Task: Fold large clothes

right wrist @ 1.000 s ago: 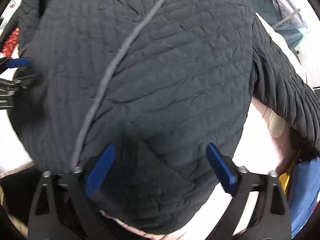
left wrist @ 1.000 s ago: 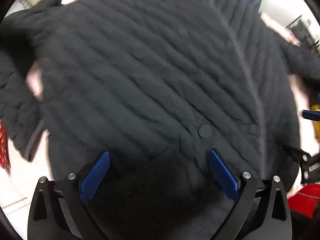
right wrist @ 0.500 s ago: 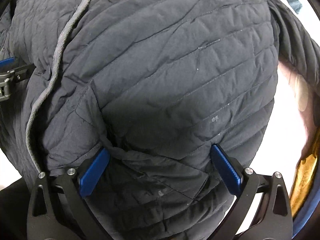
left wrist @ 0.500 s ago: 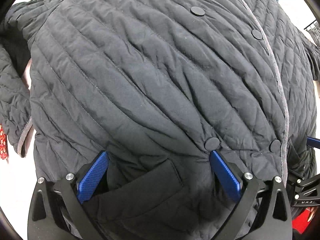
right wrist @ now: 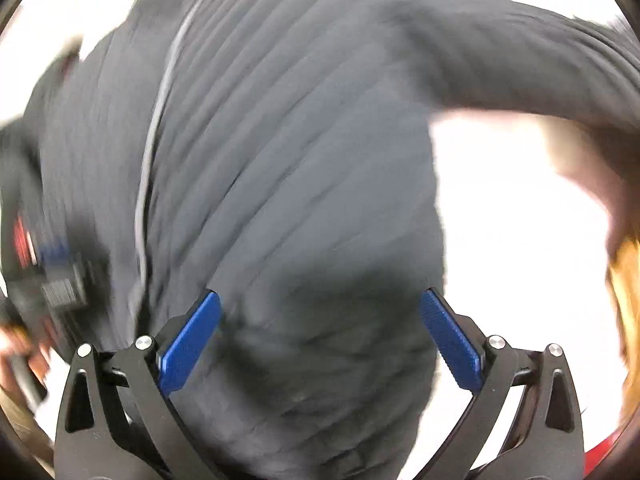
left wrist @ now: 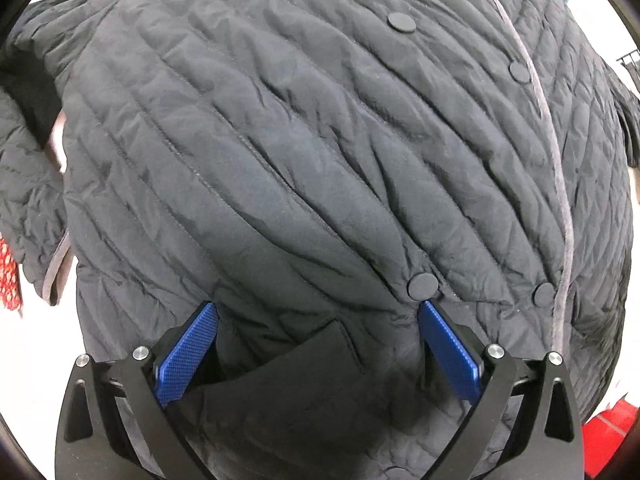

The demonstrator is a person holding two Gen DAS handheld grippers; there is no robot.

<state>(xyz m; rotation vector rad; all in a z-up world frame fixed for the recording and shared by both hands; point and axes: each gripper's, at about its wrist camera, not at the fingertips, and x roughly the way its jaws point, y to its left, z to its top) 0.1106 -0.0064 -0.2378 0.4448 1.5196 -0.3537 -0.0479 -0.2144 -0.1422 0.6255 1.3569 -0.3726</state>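
In the left wrist view, the left gripper (left wrist: 316, 312), a black two-finger claw with ribbed blue pads (left wrist: 186, 354), sits at the bottom of the frame with its jaws spread wide, holding nothing. Dark fabric lies in the gap between the pads, including a slanted pocket flap (left wrist: 288, 364) at lower centre. That fabric belongs to a large black quilted jacket (left wrist: 280, 160) with diagonal stitched channels, which fills nearly the whole frame. A round black snap button (left wrist: 423, 286) sits just above the tip of the right-hand pad, a second (left wrist: 543, 295) is further right, and two more (left wrist: 401, 23) lie toward the upper right. A thin grey piped edge (left wrist: 558, 184) runs down the right side of the frame. A grey-trimmed sleeve cuff (left wrist: 54, 276) hangs at the left edge over a white surface (left wrist: 36, 344), beside a scrap of red patterned material (left wrist: 8, 276). A red object (left wrist: 608, 448) shows at lower right. The right wrist view is blurred by motion. The right gripper (right wrist: 320, 312), of the same build, is also spread wide with nothing clamped; the jacket's dark body (right wrist: 300, 180) lies between and beyond its pads. The grey edge (right wrist: 154, 136) runs down the left of the frame, a sleeve (right wrist: 520, 68) stretches toward the upper right, and the white surface (right wrist: 520, 260) shows on the right.
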